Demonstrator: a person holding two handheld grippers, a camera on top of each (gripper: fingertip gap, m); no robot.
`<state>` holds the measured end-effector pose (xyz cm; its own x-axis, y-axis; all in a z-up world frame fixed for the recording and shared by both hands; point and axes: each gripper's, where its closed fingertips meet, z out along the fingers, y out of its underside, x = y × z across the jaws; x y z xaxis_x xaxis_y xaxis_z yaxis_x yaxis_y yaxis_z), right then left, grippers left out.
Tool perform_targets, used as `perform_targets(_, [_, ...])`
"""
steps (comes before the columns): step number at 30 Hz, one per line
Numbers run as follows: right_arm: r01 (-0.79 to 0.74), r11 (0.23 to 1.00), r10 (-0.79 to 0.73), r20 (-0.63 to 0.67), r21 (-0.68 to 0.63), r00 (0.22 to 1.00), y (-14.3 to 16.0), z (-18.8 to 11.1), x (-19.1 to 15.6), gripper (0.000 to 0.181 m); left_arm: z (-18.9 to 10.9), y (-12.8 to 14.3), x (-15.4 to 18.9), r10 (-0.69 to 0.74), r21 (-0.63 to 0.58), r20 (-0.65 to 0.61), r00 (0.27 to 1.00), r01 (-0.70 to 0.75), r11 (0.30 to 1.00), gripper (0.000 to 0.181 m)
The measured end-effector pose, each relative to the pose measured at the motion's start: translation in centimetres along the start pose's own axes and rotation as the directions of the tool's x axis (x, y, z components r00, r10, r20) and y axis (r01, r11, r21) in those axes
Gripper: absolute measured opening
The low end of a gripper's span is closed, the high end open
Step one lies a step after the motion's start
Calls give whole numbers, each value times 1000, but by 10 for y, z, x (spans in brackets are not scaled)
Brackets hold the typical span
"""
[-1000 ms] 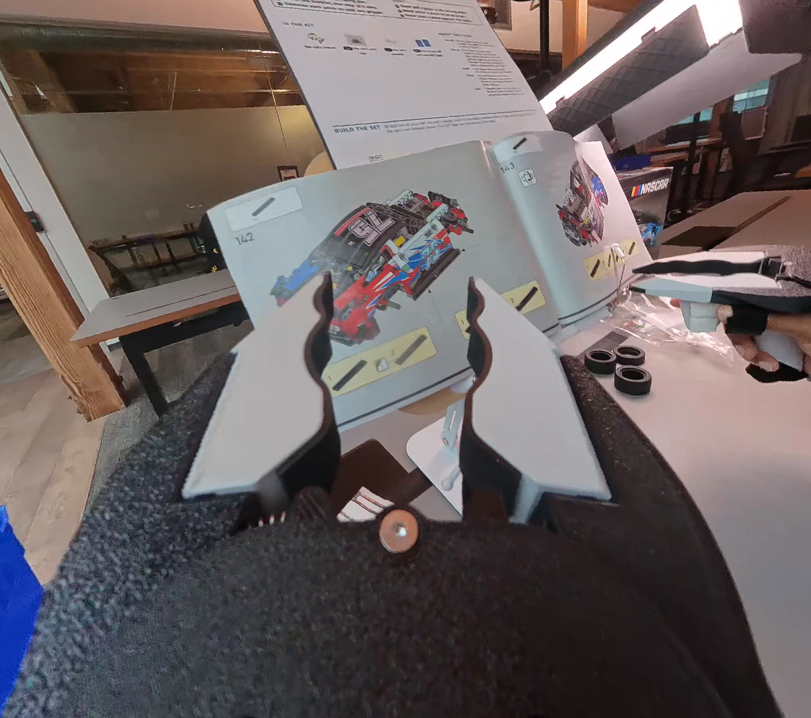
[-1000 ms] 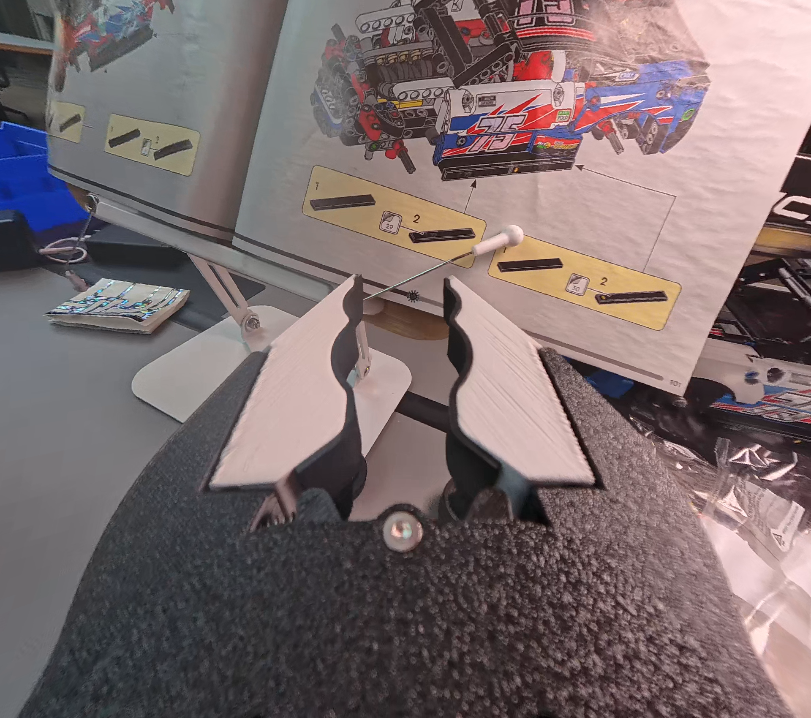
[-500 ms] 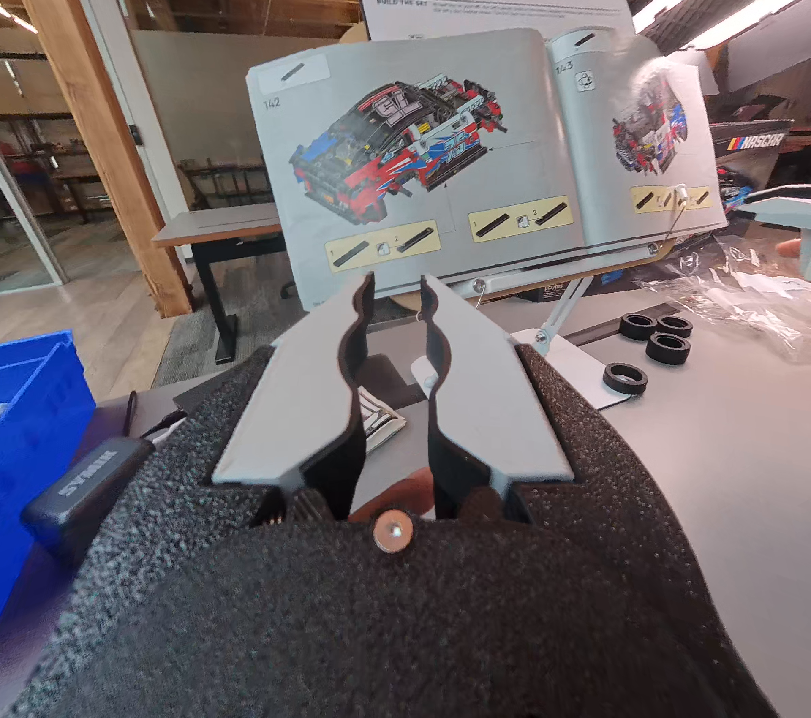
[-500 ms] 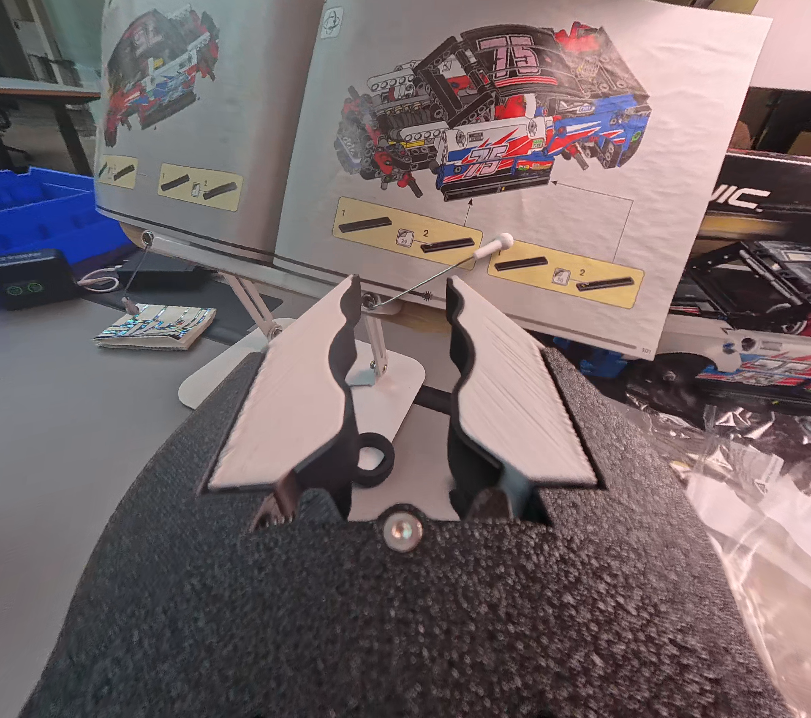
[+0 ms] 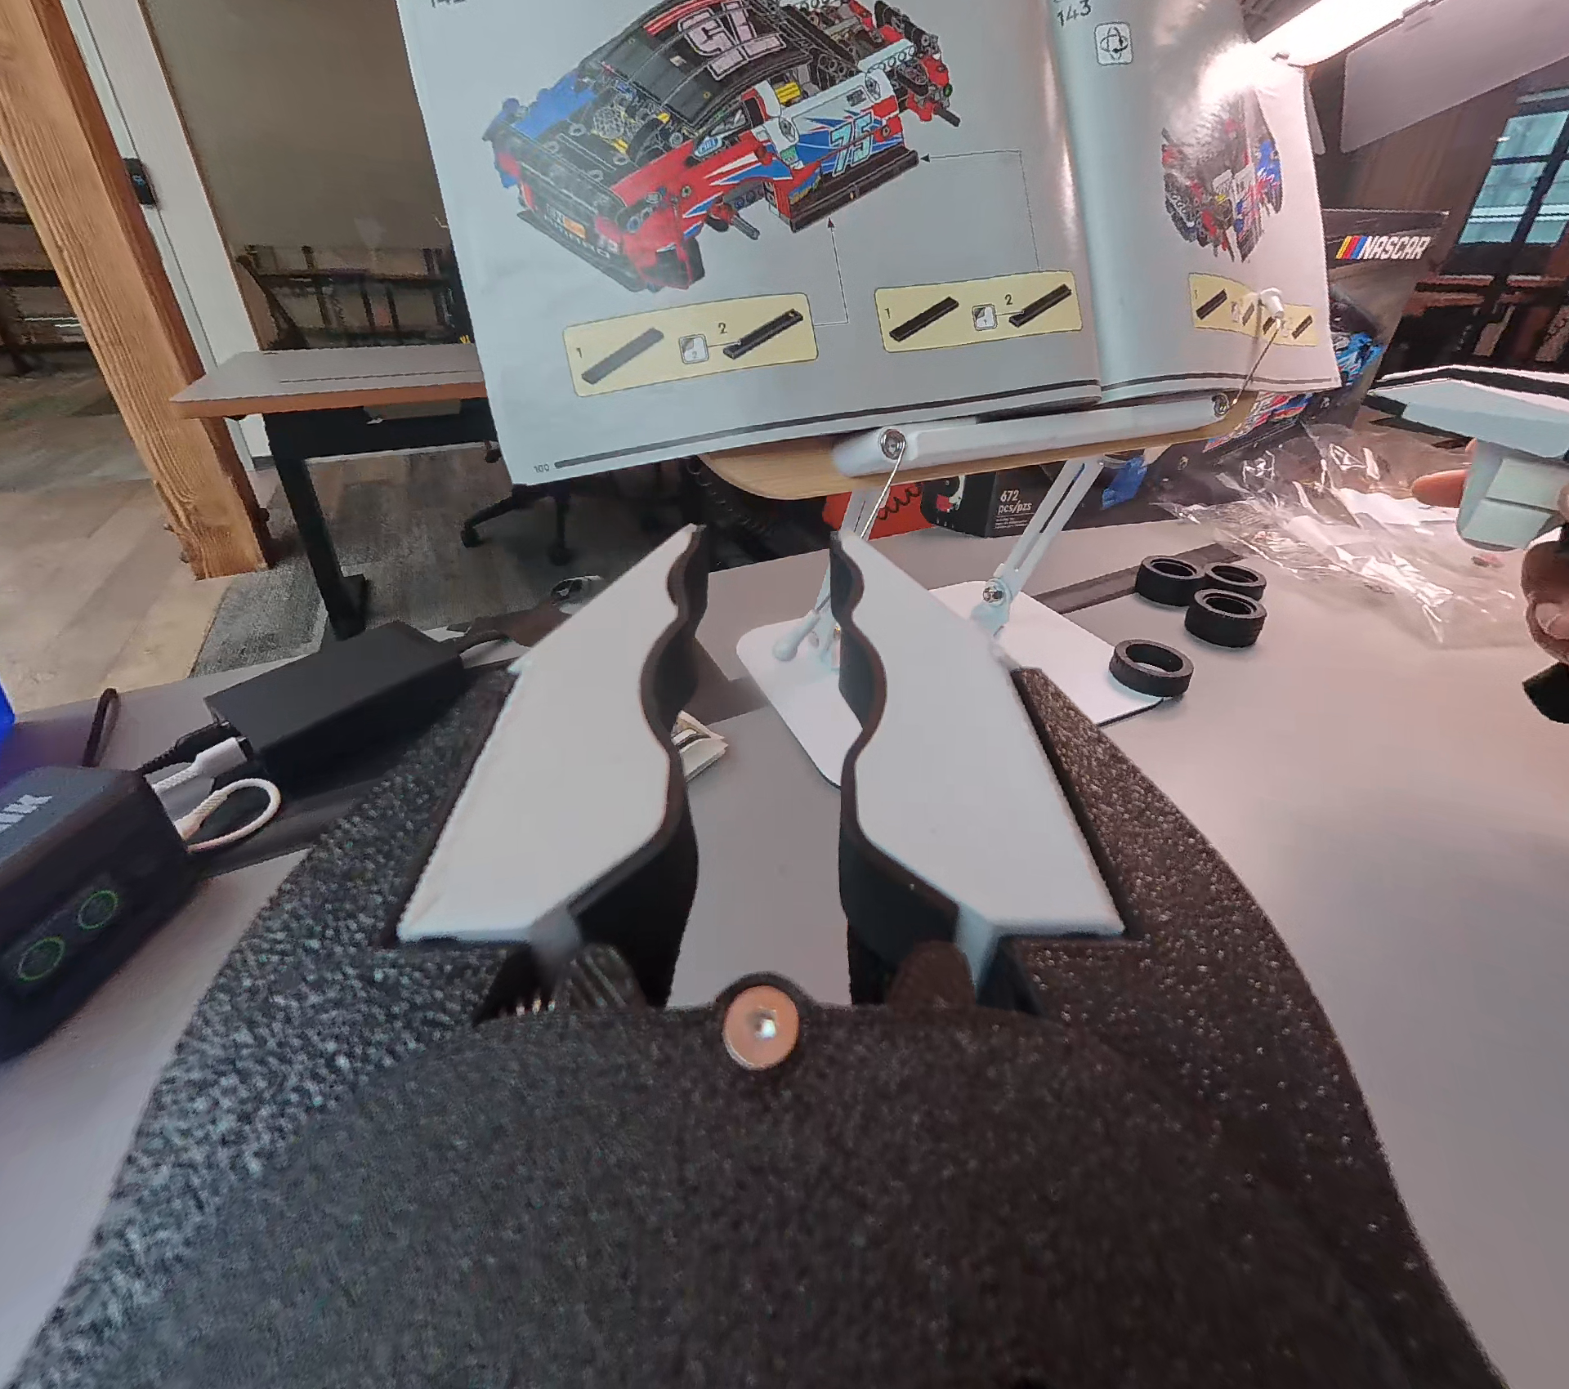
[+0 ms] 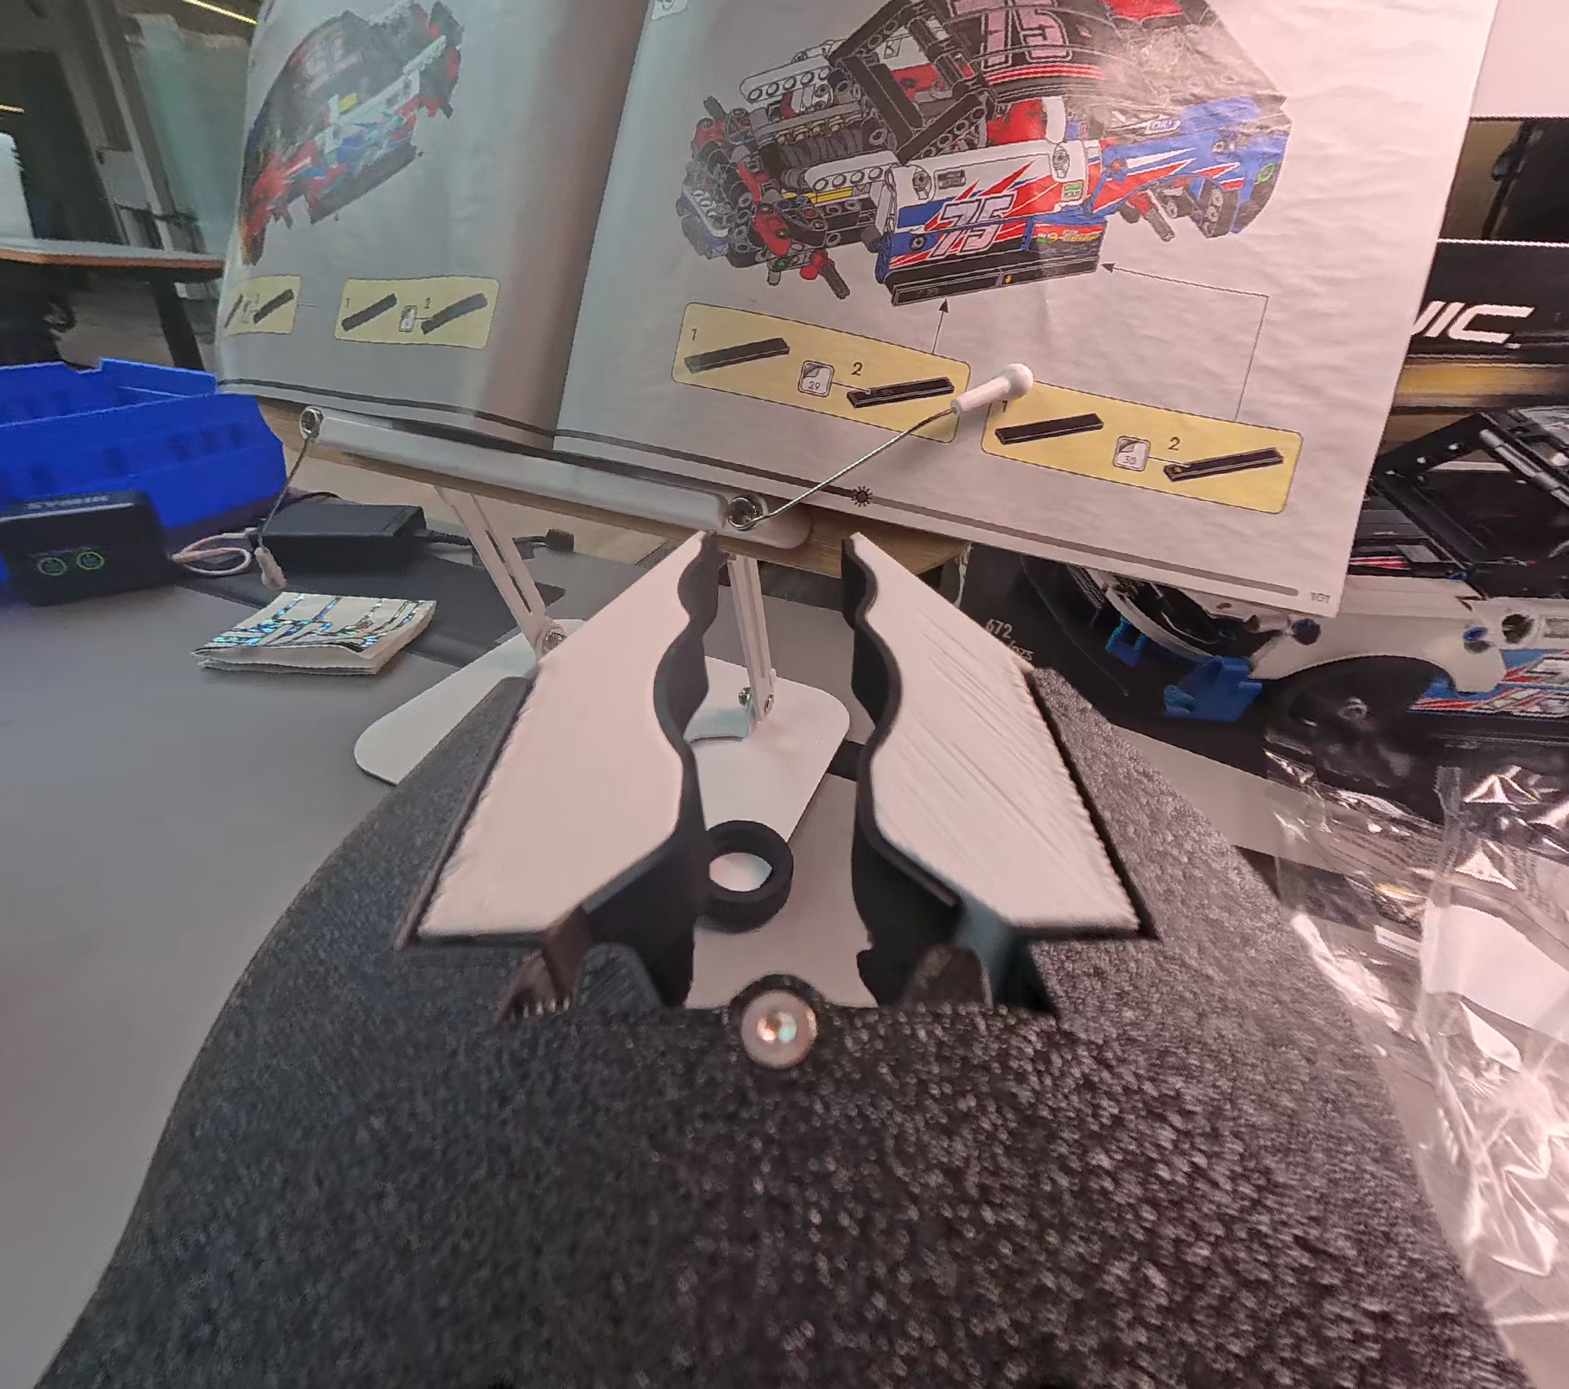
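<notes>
An open instruction booklet with toy race car pictures rests on a white stand on the grey table. My left gripper is open and empty, held above the table in front of the stand base. A lone black tyre lies on the base's right corner, with three more tyres behind it. In the right wrist view the booklet fills the back. My right gripper is open and empty, and the lone tyre lies below, between its fingers, untouched. The right gripper also shows at the right edge of the left wrist view.
A black device, power adapter and blue bin sit at the left. A folded sticker sheet lies left of the stand. Clear plastic bags and a partly built toy car are at the right. My right fingertips sit around 30 cm from my left ones. From my left tips it is roughly 25 cm to the black device; from my right, 50 cm.
Both grippers have drawn back from the booklet and tilted down toward the table. The left jaws narrowed, then opened partway. The lone tyre has come into the right wrist view.
</notes>
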<state>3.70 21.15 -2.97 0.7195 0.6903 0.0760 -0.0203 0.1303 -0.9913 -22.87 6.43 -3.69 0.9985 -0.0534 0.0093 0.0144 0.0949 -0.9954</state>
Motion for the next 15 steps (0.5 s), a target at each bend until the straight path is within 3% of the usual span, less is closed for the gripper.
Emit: perform_targets(15, [-37,999,37,41,-12,998,7,2,-14,28,1,1,17,52,27,-5,999,-51,998,29])
